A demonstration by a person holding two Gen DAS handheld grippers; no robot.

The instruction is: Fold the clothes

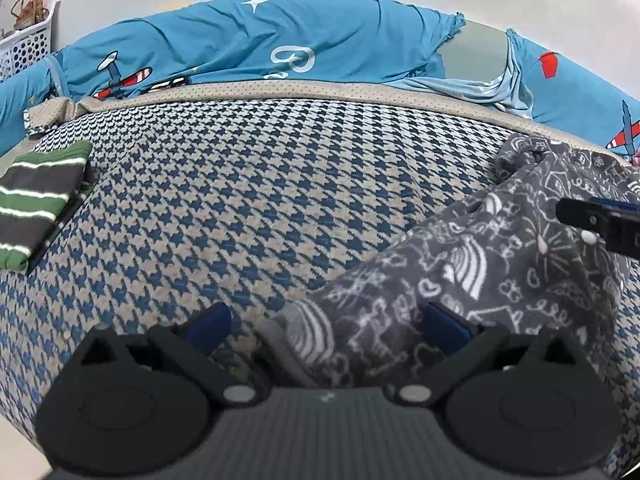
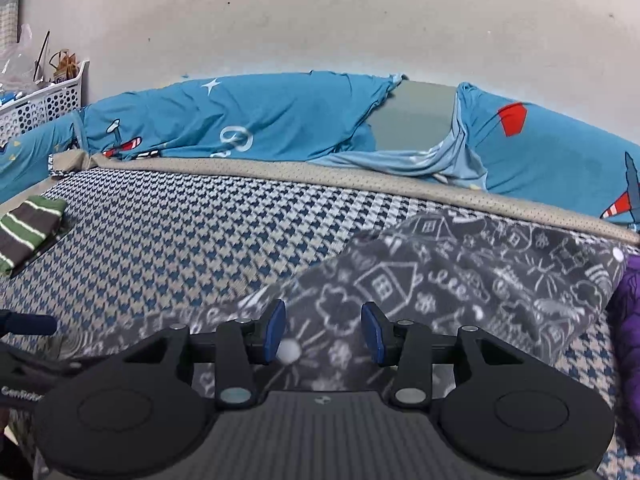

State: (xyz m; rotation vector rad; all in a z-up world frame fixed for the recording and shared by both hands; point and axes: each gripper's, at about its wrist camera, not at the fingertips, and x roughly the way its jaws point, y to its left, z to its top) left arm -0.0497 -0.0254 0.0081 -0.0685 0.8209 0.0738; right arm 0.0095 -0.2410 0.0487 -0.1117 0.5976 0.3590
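Grey doodle-print garment [image 2: 460, 280] on houndstooth blanket [image 1: 240, 184]; both hand-held grippers open — empty.

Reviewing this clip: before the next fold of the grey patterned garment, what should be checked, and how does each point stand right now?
1. Left claw open, grey garment edge lying between its pads: ok.
2. Left claw gripping the garment: not ok, pads stand apart.
3. Right claw over the garment, pads apart, nothing pinched: ok for a fresh grasp.
4. Garment spread flat: not ok, bunched and wrinkled.
5. Bare houndstooth cover beside the garment for folding: ok.
6. Striped folded piece apart from the garment: ok.
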